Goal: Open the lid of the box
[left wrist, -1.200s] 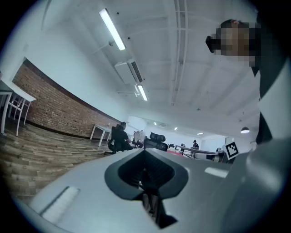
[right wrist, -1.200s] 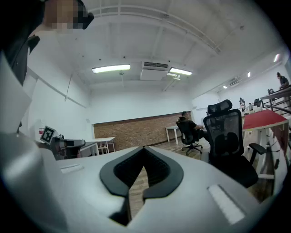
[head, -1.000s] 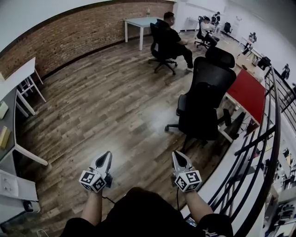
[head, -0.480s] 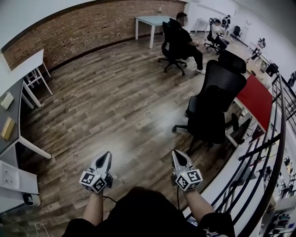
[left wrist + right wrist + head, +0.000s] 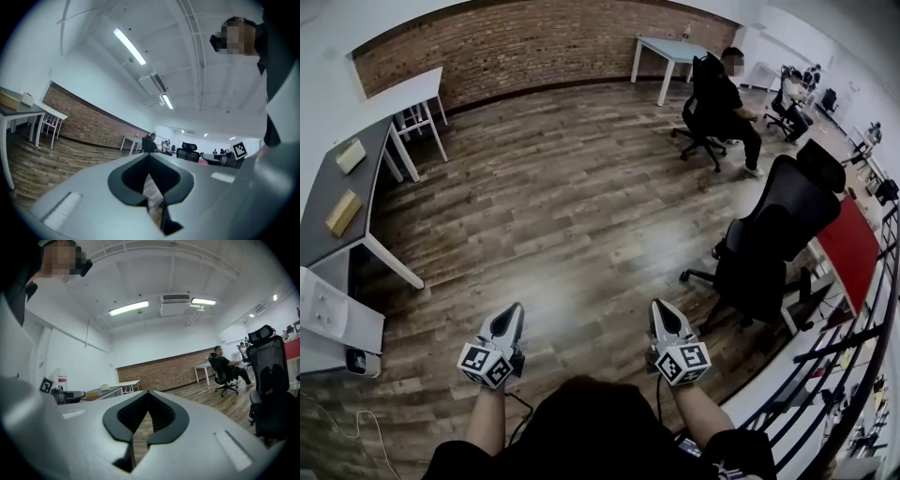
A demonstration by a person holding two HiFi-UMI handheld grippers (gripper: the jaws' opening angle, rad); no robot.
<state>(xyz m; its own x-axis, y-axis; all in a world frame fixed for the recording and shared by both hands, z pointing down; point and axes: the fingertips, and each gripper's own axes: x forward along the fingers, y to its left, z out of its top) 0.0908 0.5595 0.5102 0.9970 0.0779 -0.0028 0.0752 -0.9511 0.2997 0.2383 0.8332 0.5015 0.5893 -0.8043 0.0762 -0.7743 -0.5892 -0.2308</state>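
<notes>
Two small boxes lie on the grey table at the far left: a yellowish box and a pale box. Both are far from the grippers. My left gripper and right gripper are held side by side over the wooden floor, pointing forward. Each has its jaws shut tip to tip with nothing between them. In the left gripper view the left gripper points across the room at the brick wall, with the boxes at the left edge. The right gripper faces the same wall.
A black office chair stands at the right beside a red-topped desk. A person sits on a chair at the back by a white table. Another white table is at the back left. A black railing runs along the right.
The head view has swung left: the grey table with the boxes has come further into view and the black chair has slid right. Both grippers keep their place and stay shut.
</notes>
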